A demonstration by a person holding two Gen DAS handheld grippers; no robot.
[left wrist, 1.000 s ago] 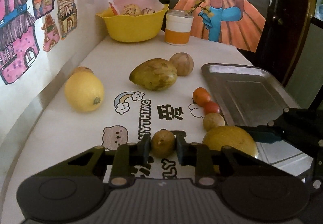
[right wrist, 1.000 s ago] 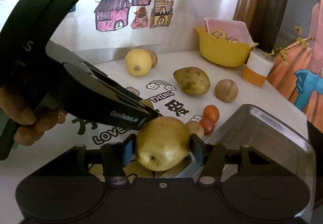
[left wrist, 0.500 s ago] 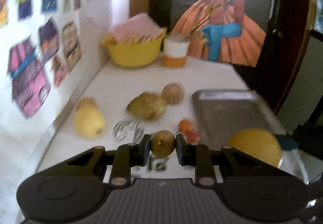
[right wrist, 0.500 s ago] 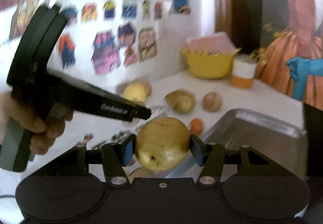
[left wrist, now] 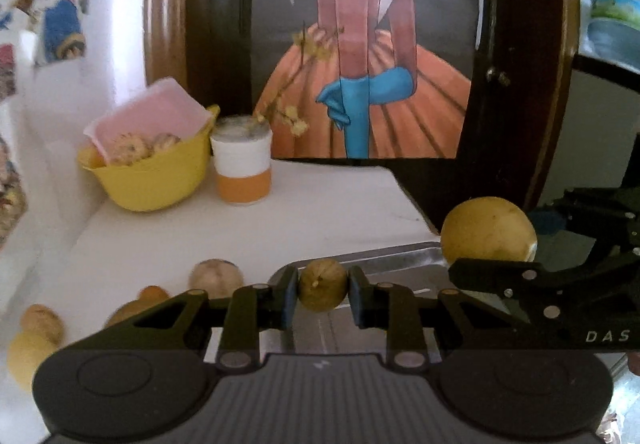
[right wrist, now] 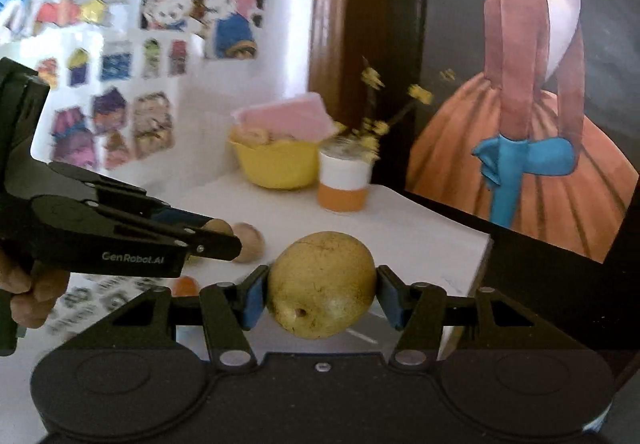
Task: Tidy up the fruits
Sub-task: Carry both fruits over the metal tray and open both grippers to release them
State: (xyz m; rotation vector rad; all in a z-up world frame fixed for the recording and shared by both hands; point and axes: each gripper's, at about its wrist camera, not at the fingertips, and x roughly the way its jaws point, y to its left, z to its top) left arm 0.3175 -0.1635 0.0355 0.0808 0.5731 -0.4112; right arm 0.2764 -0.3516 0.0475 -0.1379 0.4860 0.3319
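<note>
My left gripper (left wrist: 322,290) is shut on a small brownish-yellow round fruit (left wrist: 322,284), held in the air over the near edge of the metal tray (left wrist: 384,256). My right gripper (right wrist: 322,290) is shut on a large yellow pear (right wrist: 322,284), also held above the table. In the left wrist view that pear (left wrist: 488,230) hangs to the right, above the tray's far corner. In the right wrist view the left gripper (right wrist: 218,234) comes in from the left with the small fruit (right wrist: 218,225) at its tips.
A yellow bowl (left wrist: 148,180) with a pink lid and an orange-and-white cup (left wrist: 242,172) stand at the back of the table. A round brown fruit (left wrist: 216,274), a yellow lemon (left wrist: 24,356) and an orange tomato (right wrist: 186,286) lie left of the tray. A hand (right wrist: 24,296) holds the left gripper.
Both grippers have risen from the table with their fruits and moved towards the tray. Both views now look higher, and the fruits on the table have sunk low in frame.
</note>
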